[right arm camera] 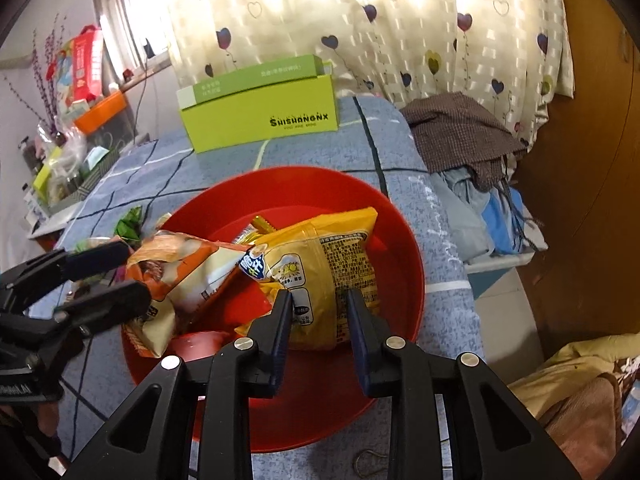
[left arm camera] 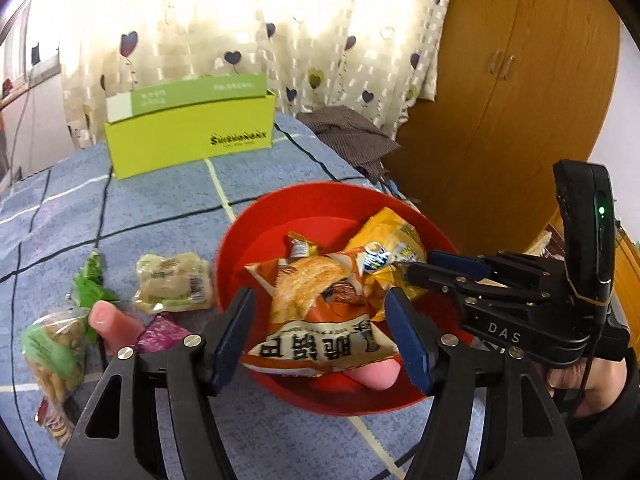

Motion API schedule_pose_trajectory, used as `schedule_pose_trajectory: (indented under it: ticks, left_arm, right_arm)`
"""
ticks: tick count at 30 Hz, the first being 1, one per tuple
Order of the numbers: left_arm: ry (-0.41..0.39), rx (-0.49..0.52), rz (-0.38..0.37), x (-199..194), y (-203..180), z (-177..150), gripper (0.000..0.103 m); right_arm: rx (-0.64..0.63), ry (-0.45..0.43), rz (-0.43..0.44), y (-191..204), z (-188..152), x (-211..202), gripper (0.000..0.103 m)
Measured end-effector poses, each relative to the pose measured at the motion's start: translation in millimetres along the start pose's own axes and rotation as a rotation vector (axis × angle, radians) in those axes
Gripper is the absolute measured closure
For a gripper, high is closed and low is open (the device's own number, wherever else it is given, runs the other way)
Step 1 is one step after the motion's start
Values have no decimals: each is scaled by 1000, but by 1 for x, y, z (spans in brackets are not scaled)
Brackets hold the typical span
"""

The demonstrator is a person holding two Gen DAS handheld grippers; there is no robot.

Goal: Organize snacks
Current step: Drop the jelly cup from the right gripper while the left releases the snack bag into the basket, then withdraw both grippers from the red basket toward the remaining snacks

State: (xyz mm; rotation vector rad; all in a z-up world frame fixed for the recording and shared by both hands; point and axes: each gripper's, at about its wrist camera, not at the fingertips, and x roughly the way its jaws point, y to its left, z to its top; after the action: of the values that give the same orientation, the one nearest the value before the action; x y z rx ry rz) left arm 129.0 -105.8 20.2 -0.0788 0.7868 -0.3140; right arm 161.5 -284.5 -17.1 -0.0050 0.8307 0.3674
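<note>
Glossy red plastic bowl [right arm camera: 404, 248]; shiny crinkled foil-plastic snack packets [right arm camera: 320, 264]; matt woven blue cloth bedcover [left arm camera: 160, 208]; smooth green cardboard box [right arm camera: 260, 120]; satin-finished wooden wardrobe [left arm camera: 520, 80].

Red bowl [left arm camera: 240, 240], lime-green box [left arm camera: 188, 140], blue checked bedspread [left arm camera: 60, 216].

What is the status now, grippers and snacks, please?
Left gripper open around orange packet. Right gripper shut on yellow packet. Both packets in red bowl. Nothing blocking.

Left gripper [left arm camera: 320, 320] angled down, jaws spread wide, nothing gripped. Right gripper [right arm camera: 320, 300] tilted down too, jaws pinched on a packet.
</note>
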Motion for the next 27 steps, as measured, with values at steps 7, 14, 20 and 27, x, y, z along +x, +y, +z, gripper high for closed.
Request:
schedule_pose_trajectory:
  ticks: [7,14,20,27]
  left_arm:
    - [-1,-35,114,0,19,1,36]
    - [-12,-5,170,11,22,9,36]
    - [-46,-36,204,17,39,32,36]
    - [-82,-74,209,-19,47,20,36]
  right_arm:
    - [2,5,-73,-9,8,13,79]
    - [-45,-53,-1,13,9,-15,79]
    - [-79,-32,56,33,5,-20,78]
    - [-137,-6,128,65,4,-9,78]
